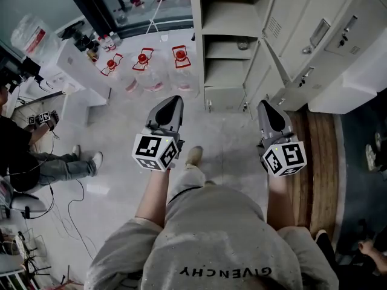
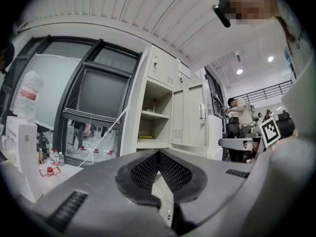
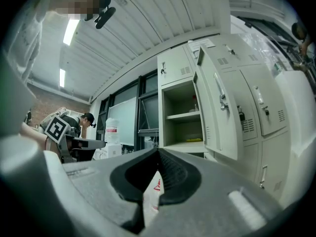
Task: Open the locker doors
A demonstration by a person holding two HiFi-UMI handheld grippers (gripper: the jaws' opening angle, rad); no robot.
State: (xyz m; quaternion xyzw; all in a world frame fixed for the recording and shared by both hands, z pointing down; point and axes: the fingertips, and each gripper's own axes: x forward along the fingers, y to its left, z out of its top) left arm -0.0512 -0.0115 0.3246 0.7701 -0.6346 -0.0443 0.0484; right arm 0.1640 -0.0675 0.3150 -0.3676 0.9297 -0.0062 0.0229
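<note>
The pale grey lockers (image 1: 314,35) stand ahead and to the right. One column (image 1: 233,41) is open and shows its shelves, and its door (image 1: 273,62) swings out to the right. In the left gripper view the open locker (image 2: 154,117) and its door (image 2: 191,115) lie ahead. The right gripper view shows the open compartment (image 3: 181,117), its door (image 3: 216,112) and closed doors (image 3: 269,107) beside it. My left gripper (image 1: 172,100) (image 2: 159,153) is shut and holds nothing. My right gripper (image 1: 265,104) (image 3: 158,151) is also shut and holds nothing. Both hover short of the lockers.
Several large water bottles (image 1: 145,65) stand on the floor left of the lockers, next to a white table (image 1: 78,65). A person sits at the left (image 1: 36,156), with cables on the floor nearby. A wooden strip (image 1: 314,156) runs along the right.
</note>
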